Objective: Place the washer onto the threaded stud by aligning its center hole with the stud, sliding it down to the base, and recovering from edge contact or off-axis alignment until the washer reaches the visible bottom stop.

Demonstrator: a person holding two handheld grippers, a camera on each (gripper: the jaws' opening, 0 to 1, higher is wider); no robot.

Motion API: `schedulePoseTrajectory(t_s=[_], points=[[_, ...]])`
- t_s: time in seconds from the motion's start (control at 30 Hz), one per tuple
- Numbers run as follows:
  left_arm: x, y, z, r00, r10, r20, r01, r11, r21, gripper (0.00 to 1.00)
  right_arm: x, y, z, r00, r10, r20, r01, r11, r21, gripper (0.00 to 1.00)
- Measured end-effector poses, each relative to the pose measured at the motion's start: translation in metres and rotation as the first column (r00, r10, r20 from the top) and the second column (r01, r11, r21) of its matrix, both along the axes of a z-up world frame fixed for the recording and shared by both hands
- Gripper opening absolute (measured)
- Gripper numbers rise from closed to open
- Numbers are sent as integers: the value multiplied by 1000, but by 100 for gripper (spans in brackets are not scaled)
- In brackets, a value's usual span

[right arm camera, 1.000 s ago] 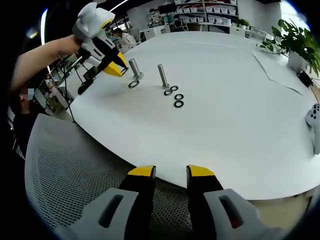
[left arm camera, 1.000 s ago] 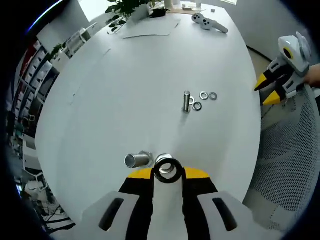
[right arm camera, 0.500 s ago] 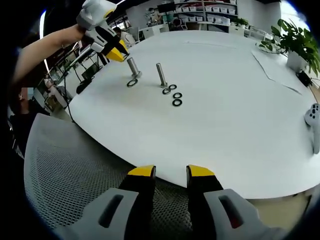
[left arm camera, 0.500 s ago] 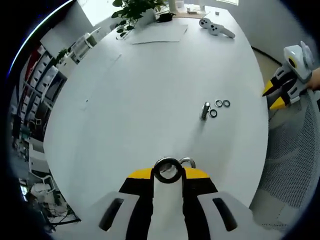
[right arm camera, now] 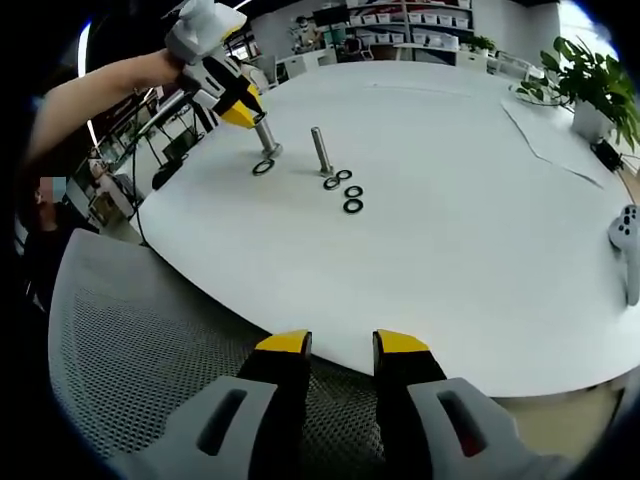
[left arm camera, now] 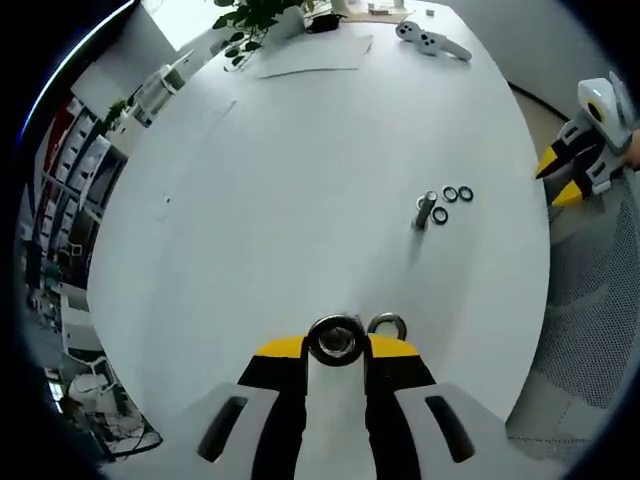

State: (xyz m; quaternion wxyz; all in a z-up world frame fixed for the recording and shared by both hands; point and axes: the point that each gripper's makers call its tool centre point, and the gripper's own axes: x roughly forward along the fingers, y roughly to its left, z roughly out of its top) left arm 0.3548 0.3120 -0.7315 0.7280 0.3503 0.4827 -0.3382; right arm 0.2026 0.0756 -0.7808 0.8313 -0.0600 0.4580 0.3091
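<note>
No writing is legible on anything here. The left yellow-tipped gripper [right arm camera: 243, 112] hangs tilted above the near upright threaded steel stud [right arm camera: 267, 138], pinching a dark metal ring washer [left arm camera: 336, 340] right over its top. The right yellow-tipped gripper [right arm camera: 338, 345], jaws parted and empty, hovers over the grey mesh chair back [right arm camera: 150, 340] at the round white table [right arm camera: 460, 230]'s edge.

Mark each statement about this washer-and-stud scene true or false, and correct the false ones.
1. The left gripper holds a washer over a stud. True.
2. The right gripper is shut on a washer. False: its jaws stand apart with nothing between them.
3. A second stud stands upright on the table. True.
4. Every loose washer lies beside the plant. False: a small group lies by the second stud, and one lies by the first.
</note>
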Motion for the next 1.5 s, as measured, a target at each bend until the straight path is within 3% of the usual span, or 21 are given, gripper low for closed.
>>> schedulePoseTrajectory(t_s=[0.6, 0.83, 1.23, 1.4, 1.5], points=[[-1, -2, -40, 996, -36, -81, 40, 998, 54, 19, 0, 0, 0, 1000, -6, -3, 6, 1000, 2, 27], [-4, -2, -47, 993, -54, -108, 61, 996, 64, 19, 1, 0, 0, 1000, -13, -3, 13, 1000, 4, 27], [-4, 0, -48, 994, -29, -104, 33, 999, 42, 20, 1, 0, 0, 1000, -14, -3, 14, 1000, 4, 27], [-11, 10, -47, 994, -13, -105, 21, 997, 74, 21, 2, 0, 1, 1000, -21, 1, 21, 1000, 13, 27], [-15, 9, -43, 994, 9, -105, -7, 1000, 24, 29, 1, 0, 1, 1000, -13, 0, 13, 1000, 10, 27]])
